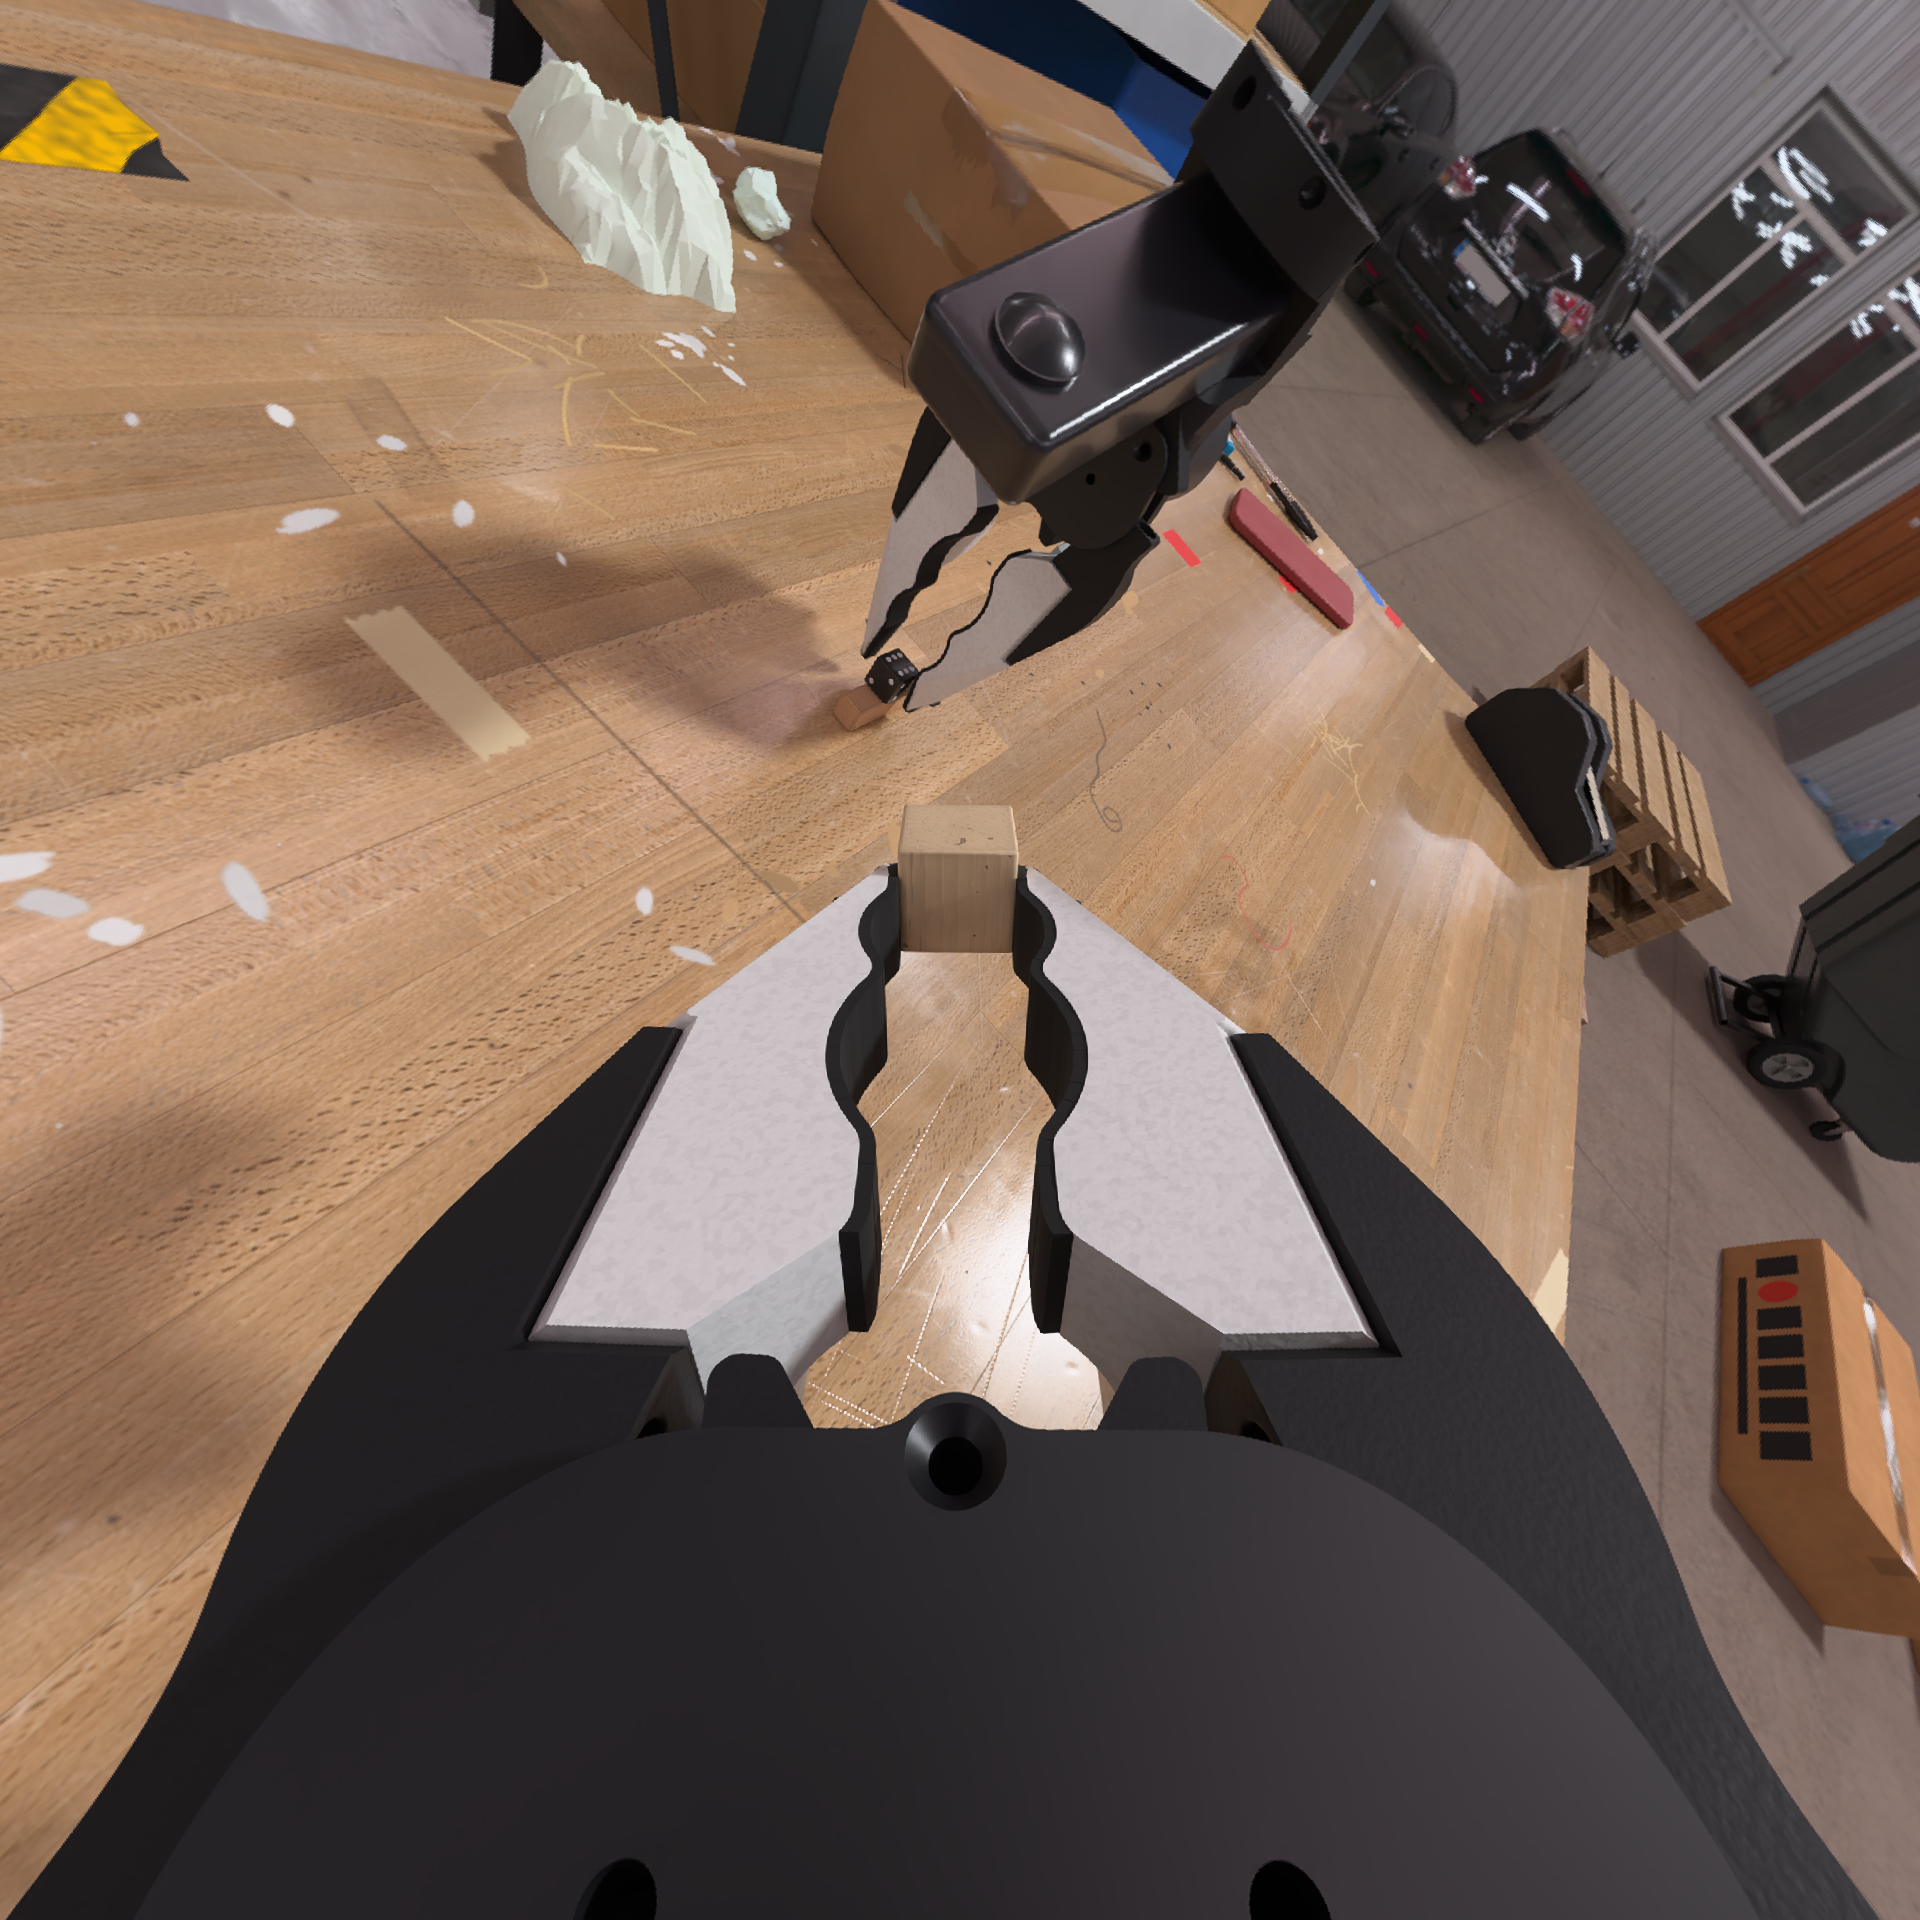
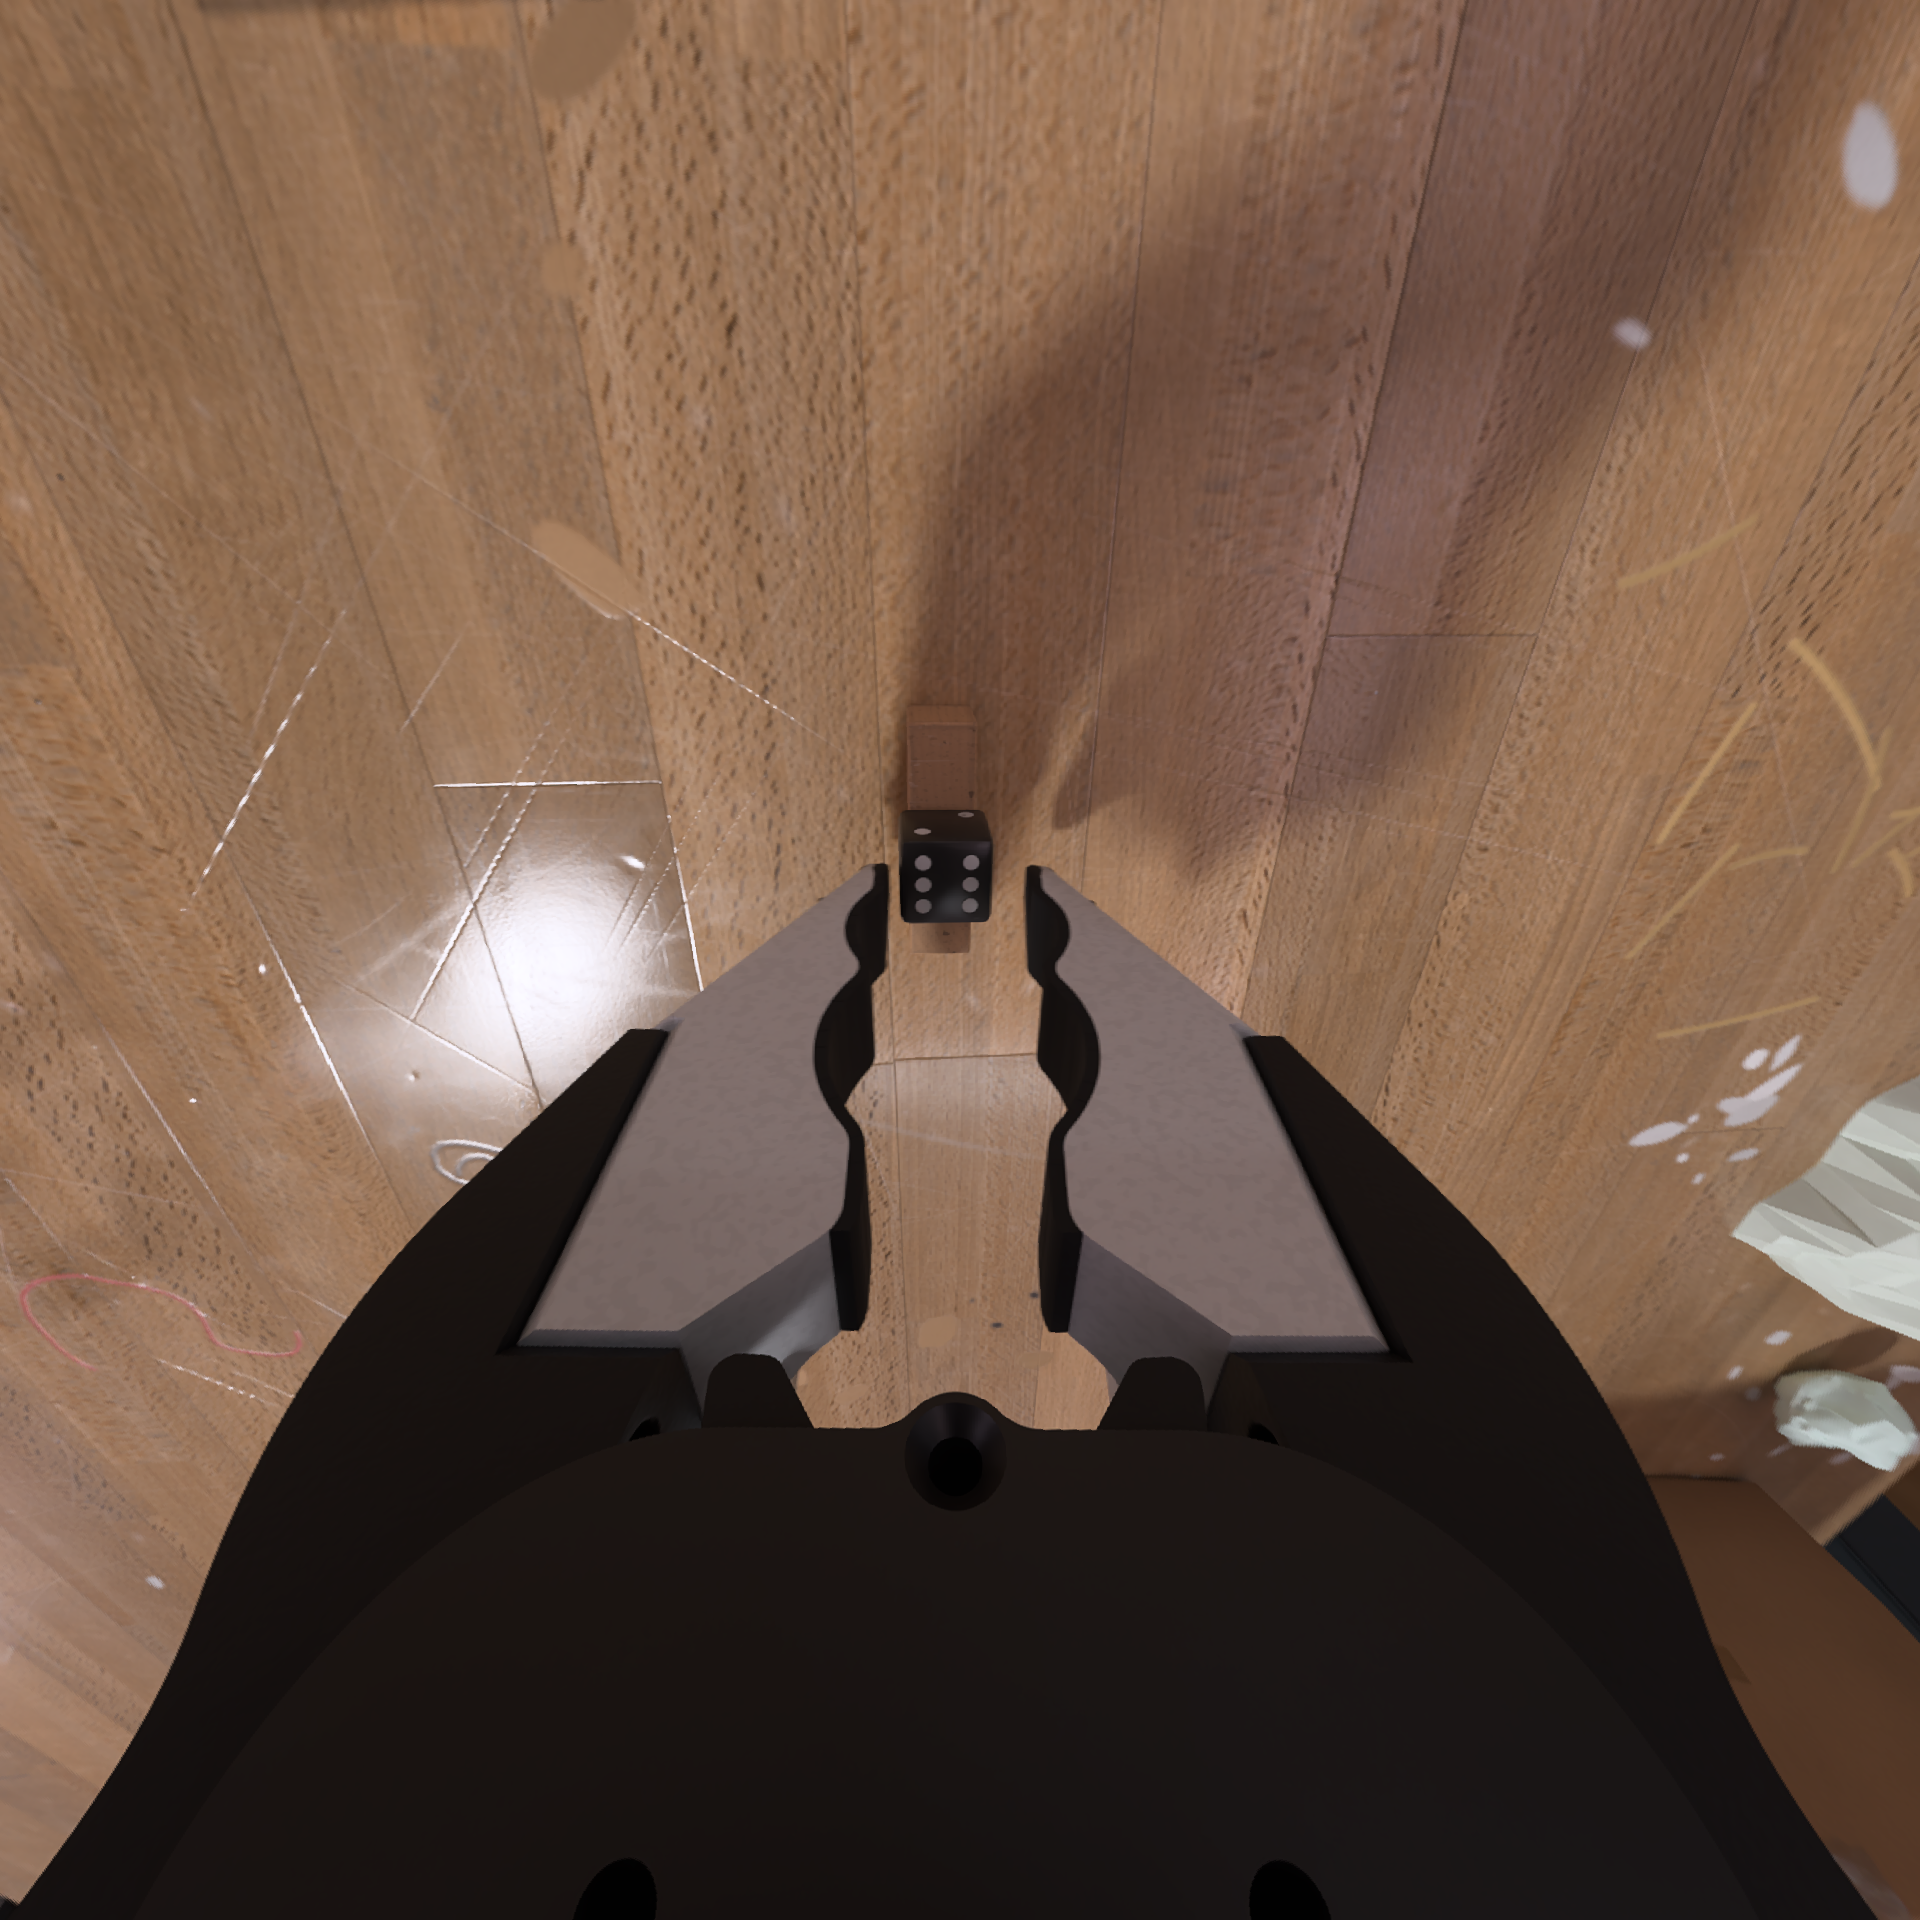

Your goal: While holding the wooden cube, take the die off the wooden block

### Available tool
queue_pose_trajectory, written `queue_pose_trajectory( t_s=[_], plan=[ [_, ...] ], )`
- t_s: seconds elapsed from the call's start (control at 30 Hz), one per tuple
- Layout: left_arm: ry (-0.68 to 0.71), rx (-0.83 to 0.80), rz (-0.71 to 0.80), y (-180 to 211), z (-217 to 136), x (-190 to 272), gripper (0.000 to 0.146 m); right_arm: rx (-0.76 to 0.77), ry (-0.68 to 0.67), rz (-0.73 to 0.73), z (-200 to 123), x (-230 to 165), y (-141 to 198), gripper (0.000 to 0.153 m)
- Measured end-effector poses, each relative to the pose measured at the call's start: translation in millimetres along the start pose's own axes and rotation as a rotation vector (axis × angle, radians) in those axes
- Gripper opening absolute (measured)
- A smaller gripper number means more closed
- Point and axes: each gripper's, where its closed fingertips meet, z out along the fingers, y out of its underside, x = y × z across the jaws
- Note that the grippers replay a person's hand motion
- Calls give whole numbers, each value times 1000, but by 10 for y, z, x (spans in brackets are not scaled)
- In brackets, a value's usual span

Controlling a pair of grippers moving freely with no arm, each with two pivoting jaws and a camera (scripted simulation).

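Note:
My left gripper (image 1: 956, 883) is shut on a pale wooden cube (image 1: 956, 875) and holds it above the wooden table. Farther off, a black die with white pips (image 1: 891, 673) sits on a small wooden block (image 1: 860, 710) lying on the table. My right gripper (image 1: 896, 677) hangs over them, pointing down. In the right wrist view the die (image 2: 944, 880) lies just beyond and between the tips of my right gripper (image 2: 956, 883), atop the block (image 2: 940, 764). The jaws are open, with a gap on each side of the die.
A pale faceted lump (image 1: 623, 187) and a smaller one (image 1: 762, 203) lie at the far side of the table; the big one also shows in the right wrist view (image 2: 1839, 1226). A cardboard box (image 1: 966, 166) stands beyond. The table edge (image 1: 1579, 1039) runs along the right.

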Motion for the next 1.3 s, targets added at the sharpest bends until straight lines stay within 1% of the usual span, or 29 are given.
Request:
queue_pose_trajectory(
  t_s=[0.07, 0.13, 0.23, 0.3, 0.4, 0.47, 0.53, 0.6, 0.67, 0.73, 0.8, 0.87, 0.93, 1.0, 1.1, 1.17, 1.23, 1.3],
  plan=[
    [1, -2, 6, -3, 3, 2, 20, -7, 25, 6, -76, -5, -3, 16],
    [1, 1, 13, -15, -6, 5, 20, 32, 64, 36, -277, 12, -3, 16],
    [4, 11, 17, -42, -32, 11, 20, 153, 130, 109, -788, 53, 64, 16],
    [10, 14, 16, -47, -37, 19, 20, 213, 202, 173, -1206, 95, 217, 16],
    [15, 7, 15, -30, -20, 32, 20, 277, 335, 277, -1893, 101, 561, 16],
    [22, 3, 15, -17, -7, 52, 20, 301, 439, 355, -2334, 57, 859, 16],
    [25, -2, 19, -10, 3, 71, 20, 314, 562, 456, -2707, 4, 1213, 16],
    [26, -1, 21, -10, 10, 83, 20, 284, 691, 558, -2946, -73, 1605, 16],
    [28, -2, 21, -1, 21, 94, 20, 244, 818, 659, -3045, -182, 1975, 16],
    [31, -3, 20, 12, 34, 106, 20, 204, 938, 744, -3030, -329, 2275, 16],
    [31, -9, 21, 30, 49, 117, 20, 201, 1037, 805, -2909, -483, 2457, 16],
    [32, -13, 23, 47, 63, 132, 20, 154, 1114, 823, -2660, -642, 2570, 16],
    [35, -17, 25, 64, 74, 150, 20, 124, 1138, 824, -2326, -792, 2598, 16],
    [38, -19, 27, 76, 80, 171, 20, 139, 1113, 820, -2017, -925, 2542, 16],
    [40, -21, 35, 83, 84, 196, 20, 161, 1054, 771, -1694, -1099, 2406, 16],
    [42, -22, 38, 85, 88, 209, 20, 160, 959, 728, -1468, -1199, 2320, 16],
    [44, -24, 41, 88, 94, 220, 20, 118, 865, 685, -1243, -1283, 2314, 16],
    [45, -25, 44, 91, 99, 230, 20, 118, 758, 652, -1060, -1342, 2284, 16]
  ],
)
